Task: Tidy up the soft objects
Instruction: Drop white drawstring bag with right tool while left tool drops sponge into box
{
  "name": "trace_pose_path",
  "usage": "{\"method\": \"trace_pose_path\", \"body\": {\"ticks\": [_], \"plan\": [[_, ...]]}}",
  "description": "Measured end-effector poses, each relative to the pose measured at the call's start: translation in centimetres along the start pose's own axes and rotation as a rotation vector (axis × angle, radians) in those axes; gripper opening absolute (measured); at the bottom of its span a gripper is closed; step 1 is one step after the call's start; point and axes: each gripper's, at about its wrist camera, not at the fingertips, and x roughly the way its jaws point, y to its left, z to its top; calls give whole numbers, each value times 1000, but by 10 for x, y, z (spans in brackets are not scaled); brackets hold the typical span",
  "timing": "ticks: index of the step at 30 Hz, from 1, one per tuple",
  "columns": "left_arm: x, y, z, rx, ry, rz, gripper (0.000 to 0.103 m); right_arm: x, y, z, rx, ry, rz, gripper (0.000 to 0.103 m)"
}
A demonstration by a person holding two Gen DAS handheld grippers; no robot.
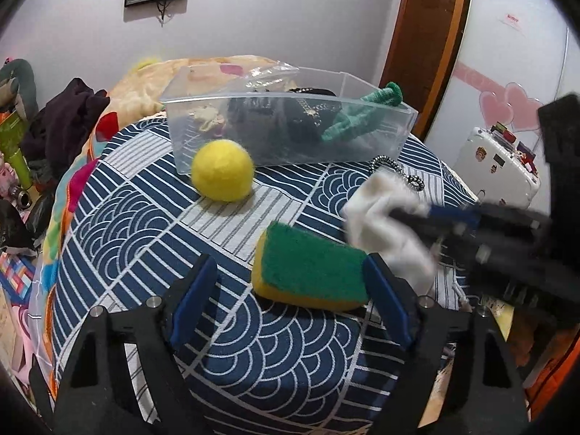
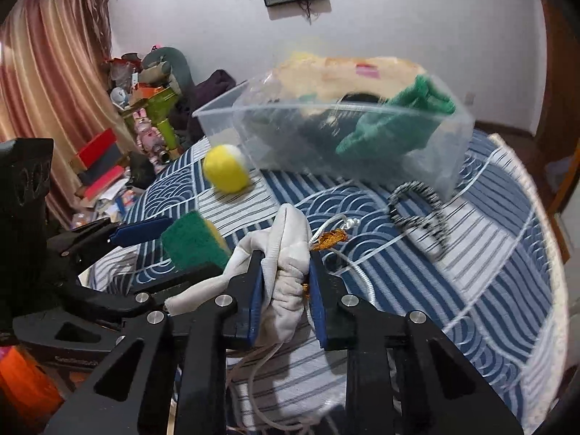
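Note:
A clear plastic bin (image 1: 290,134) at the back of the round table holds a green knit item (image 1: 362,116) and dark soft things. A yellow ball (image 1: 222,170) lies in front of it. A green and yellow sponge (image 1: 311,272) lies between the open fingers of my left gripper (image 1: 290,297), nearer the right finger. My right gripper (image 2: 286,290) is shut on a white drawstring pouch (image 2: 286,253) and holds it just above the table; it shows blurred in the left wrist view (image 1: 384,224). The bin (image 2: 449,159), ball (image 2: 226,168) and sponge (image 2: 194,243) also show in the right wrist view.
A black and white bead chain (image 2: 420,214) lies on the blue patterned tablecloth (image 1: 145,224) right of the pouch, near the bin. A bed with blankets (image 1: 145,83) lies behind the table. Clutter (image 2: 145,108) fills the floor at left. A white suitcase (image 1: 496,166) stands at right.

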Motion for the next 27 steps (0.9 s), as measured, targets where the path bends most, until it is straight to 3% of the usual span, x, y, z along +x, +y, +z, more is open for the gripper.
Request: {"method": "trace_pose_path", "body": {"ticks": [4,9,20,27], "plan": [[6,-8,2,14,12,-29,74,-20,-24,7,57,-61,-65,21],[9,-19,4,30,29,-90,42,-35,-40,9,97,-96,-100,21],[-13,-6,23,15,-58,-6,37,-40,-40,17,104,-122,-78,21],[-30,8,54,21,-148,38,37,-52,-34,42,85,-203,-86,21]]}}
